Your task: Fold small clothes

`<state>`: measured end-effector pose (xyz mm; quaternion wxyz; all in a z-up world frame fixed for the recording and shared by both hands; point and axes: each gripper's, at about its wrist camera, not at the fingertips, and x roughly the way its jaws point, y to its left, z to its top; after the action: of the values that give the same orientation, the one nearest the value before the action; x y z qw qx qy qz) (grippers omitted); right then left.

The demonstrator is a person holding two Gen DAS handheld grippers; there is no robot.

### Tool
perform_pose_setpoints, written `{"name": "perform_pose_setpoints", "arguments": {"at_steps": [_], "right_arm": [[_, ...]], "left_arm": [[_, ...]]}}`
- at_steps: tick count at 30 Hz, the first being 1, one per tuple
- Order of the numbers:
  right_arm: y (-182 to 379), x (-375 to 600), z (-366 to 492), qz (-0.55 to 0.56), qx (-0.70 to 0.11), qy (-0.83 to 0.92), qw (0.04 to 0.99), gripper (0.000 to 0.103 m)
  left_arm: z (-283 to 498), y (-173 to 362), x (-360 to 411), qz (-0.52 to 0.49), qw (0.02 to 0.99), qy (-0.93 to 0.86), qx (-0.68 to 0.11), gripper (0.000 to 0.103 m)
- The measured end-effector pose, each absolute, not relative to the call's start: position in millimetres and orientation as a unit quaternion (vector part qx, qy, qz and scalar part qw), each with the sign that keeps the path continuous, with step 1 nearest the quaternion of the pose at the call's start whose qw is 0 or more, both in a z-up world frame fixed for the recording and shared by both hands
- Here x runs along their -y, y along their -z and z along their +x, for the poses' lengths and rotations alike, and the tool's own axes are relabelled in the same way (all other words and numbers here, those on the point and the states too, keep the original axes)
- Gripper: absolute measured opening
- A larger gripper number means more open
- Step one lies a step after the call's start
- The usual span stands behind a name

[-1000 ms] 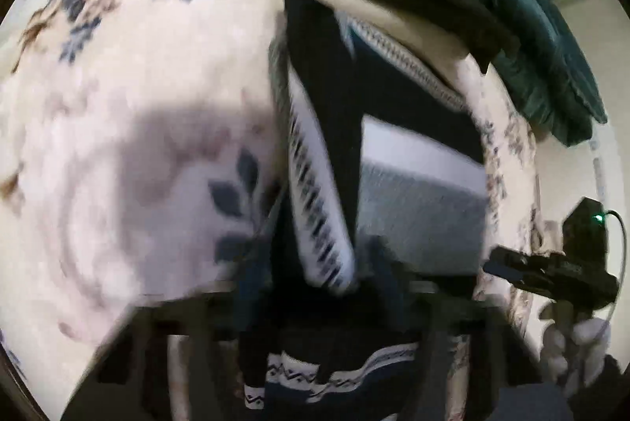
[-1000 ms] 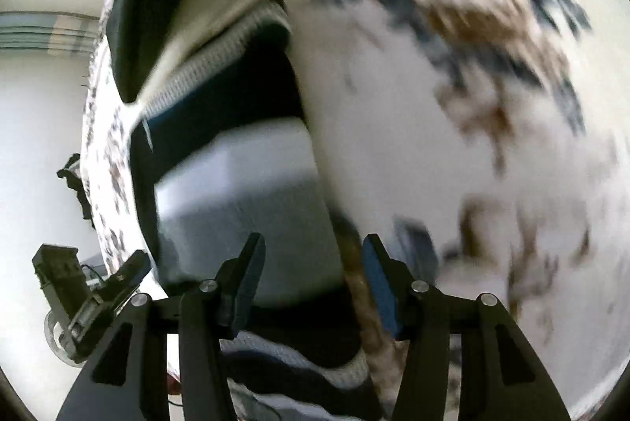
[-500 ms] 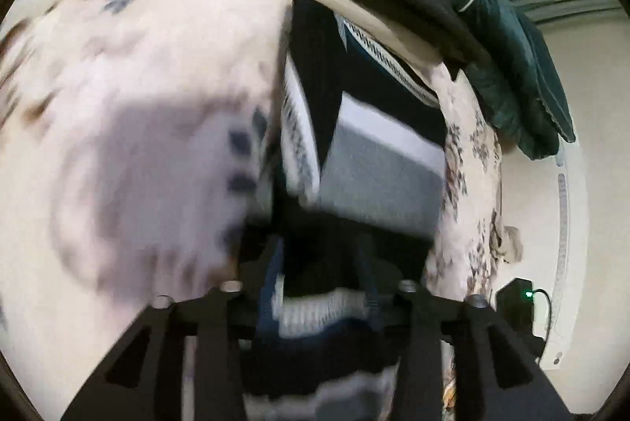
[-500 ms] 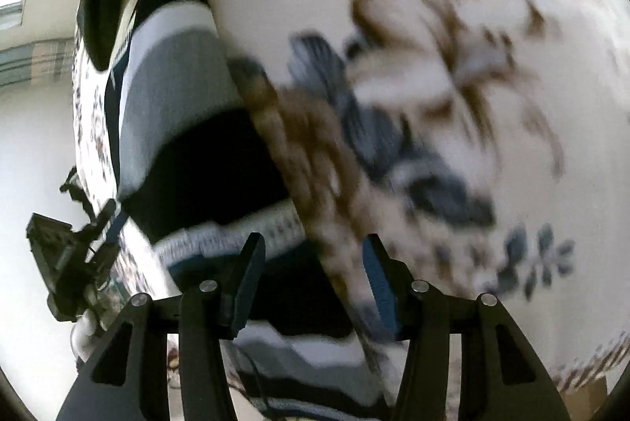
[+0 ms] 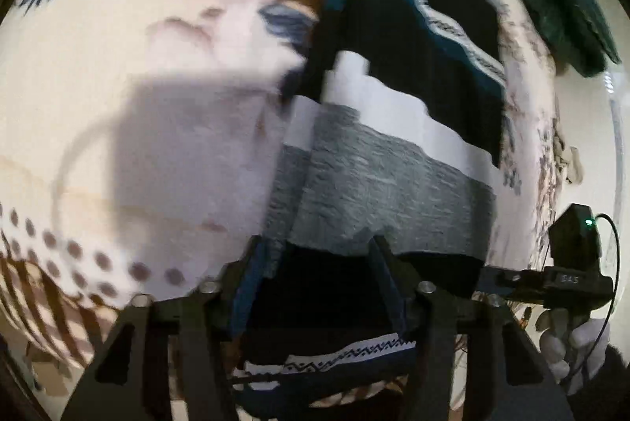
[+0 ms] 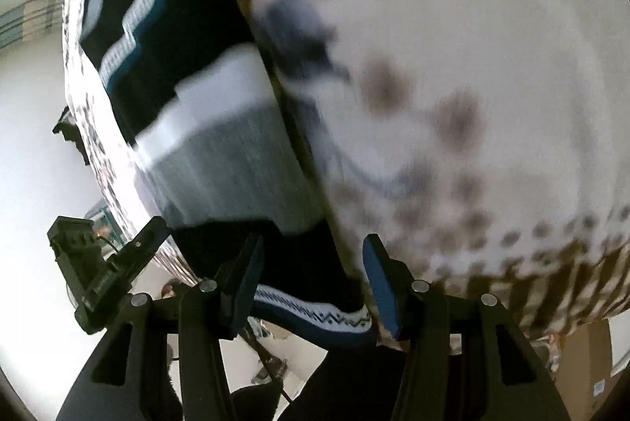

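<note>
Cream floral bedding with brown and blue blossoms (image 5: 165,39) fills both views as the surface under a striped knit sweater in black, teal, white and grey bands (image 5: 393,161). Between the left gripper (image 5: 315,283) jaws, which stand apart at a moderate width, lies the sweater's black band, with the patterned white hem just below at the bottom centre; whether the pads press the cloth cannot be told. The right gripper (image 6: 311,275) likewise has its blue-padded jaws apart, straddling the sweater's black lower edge and patterned hem at the bottom centre of its frame, with no clear clamping seen. Outward from the jaws, the sweater (image 6: 189,98) runs up toward the upper part of each frame, grey band nearest, then white, then black with a zigzag teal-and-white stripe; it looks folded narrow, with a lengthwise crease along its left side in the left wrist view. Only the left wrist view shows a dark green garment (image 5: 571,0) at the upper right and a grey shadow on the bedding at centre left. Only the right wrist view shows a cardboard box (image 6: 582,370) at the lower right. Each view catches the other gripper at its edge.
</note>
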<state>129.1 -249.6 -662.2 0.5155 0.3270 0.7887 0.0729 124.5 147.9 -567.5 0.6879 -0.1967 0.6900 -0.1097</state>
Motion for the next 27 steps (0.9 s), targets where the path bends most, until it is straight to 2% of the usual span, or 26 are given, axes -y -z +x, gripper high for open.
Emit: {"name": "perform_pose_setpoints", "arguments": {"at_steps": [1, 3, 5, 6, 10, 14, 15, 16, 17, 18, 19, 21, 27], "right_arm": [[665, 245, 123, 0.327, -0.79, -0.075, 0.513, 0.054], [668, 238, 113, 0.326, -0.786, -0.079, 0.519, 0.053], [664, 238, 106, 0.317, -0.777, -0.077, 0.538, 0.017], [662, 233, 105, 0.309, -0.775, -0.075, 0.546, 0.007], [647, 225, 98, 0.271, -0.77, -0.079, 0.572, 0.007], [643, 213, 95, 0.235, -0.776, -0.085, 0.579, 0.007], [645, 214, 95, 0.232, -0.779, -0.084, 0.576, 0.007], [647, 214, 96, 0.233, -0.783, -0.084, 0.571, 0.014], [648, 217, 95, 0.24, -0.787, -0.081, 0.562, 0.017], [652, 206, 101, 0.245, -0.79, -0.079, 0.556, 0.023], [652, 208, 100, 0.253, -0.791, -0.082, 0.55, 0.036], [652, 216, 93, 0.266, -0.791, -0.084, 0.545, 0.052], [675, 225, 67, 0.299, -0.807, -0.076, 0.503, 0.053]], "left_arm": [[124, 568, -145, -0.186, 0.692, 0.106, -0.69, 0.008], [119, 562, -147, -0.197, 0.701, 0.106, -0.677, 0.008], [113, 556, -156, -0.217, 0.711, 0.104, -0.661, 0.006], [109, 552, -161, -0.225, 0.714, 0.104, -0.655, 0.006], [99, 545, -179, -0.226, 0.726, 0.092, -0.643, 0.005], [93, 557, -183, -0.229, 0.715, 0.094, -0.654, 0.006], [92, 558, -181, -0.237, 0.708, 0.099, -0.658, 0.009], [92, 558, -178, -0.241, 0.704, 0.099, -0.66, 0.011], [91, 557, -179, -0.244, 0.702, 0.089, -0.663, 0.015], [85, 556, -182, -0.25, 0.7, 0.092, -0.663, 0.026], [79, 554, -186, -0.255, 0.699, 0.094, -0.662, 0.039], [69, 558, -190, -0.262, 0.694, 0.083, -0.665, 0.052], [39, 584, -181, -0.264, 0.664, 0.069, -0.696, 0.049]]}}
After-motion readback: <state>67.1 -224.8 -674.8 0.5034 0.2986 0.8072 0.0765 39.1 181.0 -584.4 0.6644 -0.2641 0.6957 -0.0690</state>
